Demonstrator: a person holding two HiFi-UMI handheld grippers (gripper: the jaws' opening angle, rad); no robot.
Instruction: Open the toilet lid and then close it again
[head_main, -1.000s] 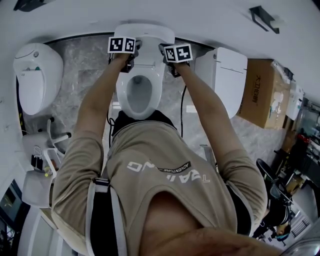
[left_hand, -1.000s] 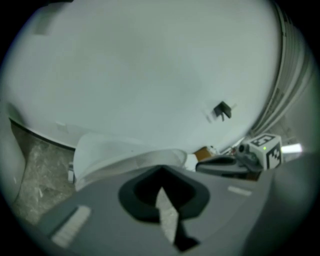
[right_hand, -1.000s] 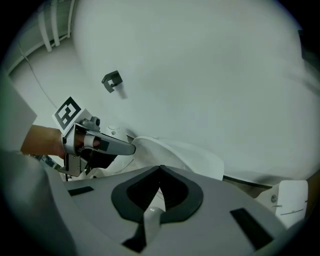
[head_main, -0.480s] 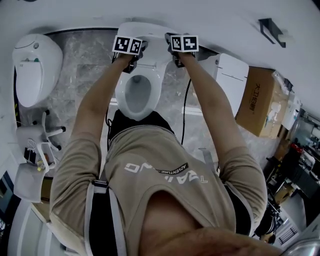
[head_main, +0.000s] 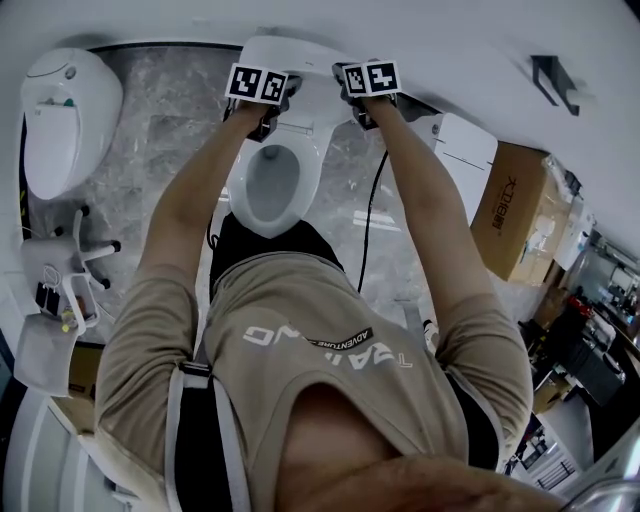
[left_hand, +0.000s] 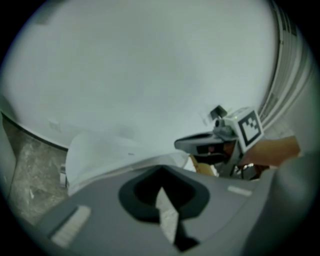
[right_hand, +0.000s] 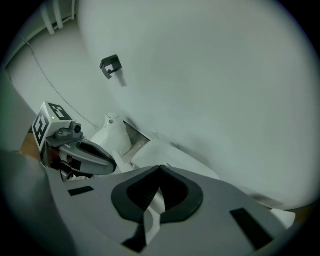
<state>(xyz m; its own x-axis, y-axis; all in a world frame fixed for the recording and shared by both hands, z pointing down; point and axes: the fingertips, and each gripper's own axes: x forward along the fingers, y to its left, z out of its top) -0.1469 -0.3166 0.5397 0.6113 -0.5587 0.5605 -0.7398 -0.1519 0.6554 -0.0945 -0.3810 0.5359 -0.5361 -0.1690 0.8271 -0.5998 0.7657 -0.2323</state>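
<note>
Our left gripper has its two jaws shut tight together, and we can see nothing pinched between them. Our right gripper looks the same, with jaws together and nothing held. Both are stretched out in front of us, one on each side of the top of the toilet. The biggest thing here is the plain white wall that fills the top of the head view. Below it is the grey marbled floor. The white toilet we are working on stands between our two arms, right in front of us. Its white plastic toilet lid is up and leans back toward the wall, just past the two grippers. We cannot tell if either gripper is touching it. The oval white seat ring is down, and we can look into the bowl. So we think the first half of the job is done, because the lid is open. The second half is left, because the lid is not yet shut again. To do that we think the lid must be tipped forward from the wall and let down softly so it does not bang. Off to the left stands a second white toilet. A brown cardboard box sits on the right. A thin black cable runs along the floor beside our right arm.
</note>
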